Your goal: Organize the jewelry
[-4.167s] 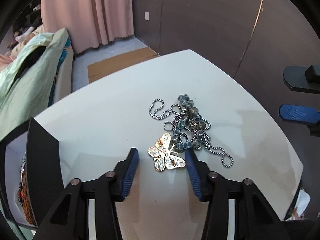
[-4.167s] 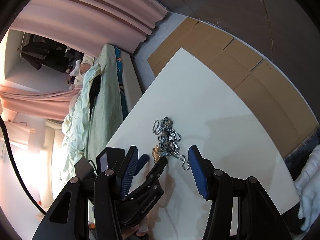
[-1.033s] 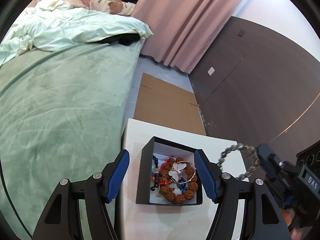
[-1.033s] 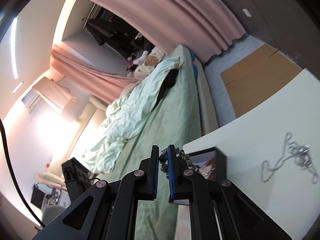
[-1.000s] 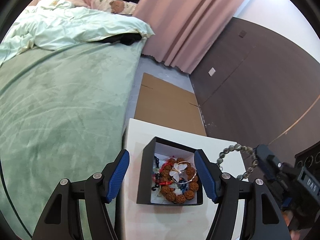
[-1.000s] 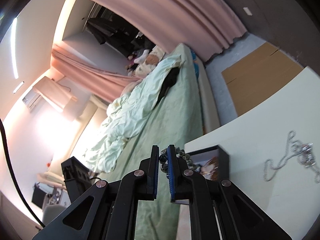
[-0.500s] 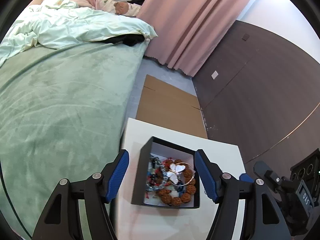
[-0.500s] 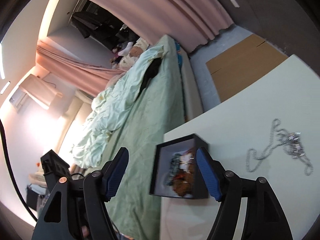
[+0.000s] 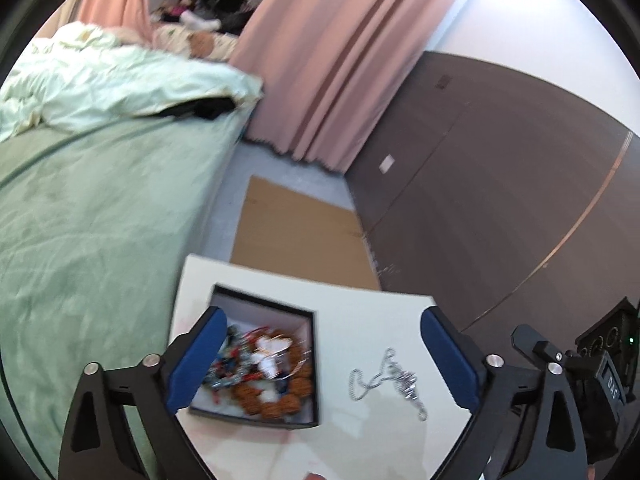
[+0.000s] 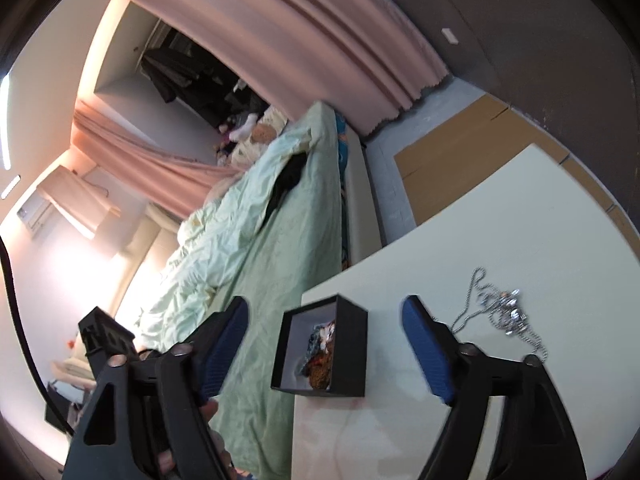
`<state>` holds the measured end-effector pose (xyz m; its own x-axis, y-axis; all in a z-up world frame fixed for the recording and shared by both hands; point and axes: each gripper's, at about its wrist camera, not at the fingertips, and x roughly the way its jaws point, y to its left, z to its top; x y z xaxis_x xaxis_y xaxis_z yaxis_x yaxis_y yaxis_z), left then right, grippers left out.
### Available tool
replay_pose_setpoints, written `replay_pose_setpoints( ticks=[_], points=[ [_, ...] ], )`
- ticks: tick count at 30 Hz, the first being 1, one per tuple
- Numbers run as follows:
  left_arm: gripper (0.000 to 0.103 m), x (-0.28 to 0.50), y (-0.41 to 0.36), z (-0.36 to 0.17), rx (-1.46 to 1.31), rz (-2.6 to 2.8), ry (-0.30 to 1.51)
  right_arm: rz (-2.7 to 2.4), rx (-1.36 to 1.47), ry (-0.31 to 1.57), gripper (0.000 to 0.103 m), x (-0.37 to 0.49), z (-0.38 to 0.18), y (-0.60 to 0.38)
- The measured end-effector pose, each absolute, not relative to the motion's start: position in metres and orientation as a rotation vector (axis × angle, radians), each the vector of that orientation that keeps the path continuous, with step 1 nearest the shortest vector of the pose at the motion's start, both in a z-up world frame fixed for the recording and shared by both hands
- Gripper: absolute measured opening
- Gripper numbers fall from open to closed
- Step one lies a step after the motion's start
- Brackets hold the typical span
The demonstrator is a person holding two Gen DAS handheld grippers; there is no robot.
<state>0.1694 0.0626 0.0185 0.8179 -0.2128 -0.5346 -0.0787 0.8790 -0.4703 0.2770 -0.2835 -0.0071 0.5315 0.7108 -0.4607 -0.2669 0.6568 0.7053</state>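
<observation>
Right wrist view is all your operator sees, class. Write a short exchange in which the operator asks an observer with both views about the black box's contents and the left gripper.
Operator: What lies on top in the box?
Observer: In the black box, a white butterfly piece lies over a ring of brown beads.
Operator: Is the left gripper carrying anything?
Observer: No. The left gripper has jaws that have just been opening, and nothing is held between them.

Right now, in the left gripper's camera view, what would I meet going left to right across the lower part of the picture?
Green bedcover → black jewelry box, full of beads → silver chain loose on the white table → the right gripper at the far edge.
</observation>
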Motion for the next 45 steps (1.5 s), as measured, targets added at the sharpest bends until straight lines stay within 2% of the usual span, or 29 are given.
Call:
replay_pose_setpoints(
  ticks=[3,15,23,26,31,38,40,45],
  points=[
    [0.102,0.168,0.050,0.023,-0.473,-0.100,0.589,0.588,0.622,0.780,0.090,0.276,-0.002,-0.298],
    [0.102,0.177,-0.008,0.005,-0.324,-0.199,0.667,0.464,0.663,0.813,0.090,0.279,-0.007,-0.348],
    [0.099,0.191,-0.045,-0.015,-0.251,-0.234,0.758,0.402,0.557,0.984,0.090,0.288,-0.017,-0.369],
    [0.092,0.200,-0.053,-0.023,-0.230,-0.229,0.797,0.389,0.574,1.001,0.090,0.287,-0.021,-0.386],
    [0.073,0.214,-0.061,-0.038,-0.249,-0.231,0.870,0.362,0.562,1.039,0.090,0.290,-0.033,-0.408],
    [0.064,0.225,-0.071,-0.052,-0.215,-0.228,0.914,0.334,0.615,1.062,0.089,0.297,-0.046,-0.424],
    [0.056,0.230,-0.075,-0.055,-0.203,-0.234,0.924,0.335,0.654,1.070,0.082,0.299,-0.050,-0.425],
    [0.056,0.244,-0.094,-0.071,-0.138,-0.251,0.972,0.333,0.715,1.092,0.081,0.305,-0.058,-0.424]
  ],
)
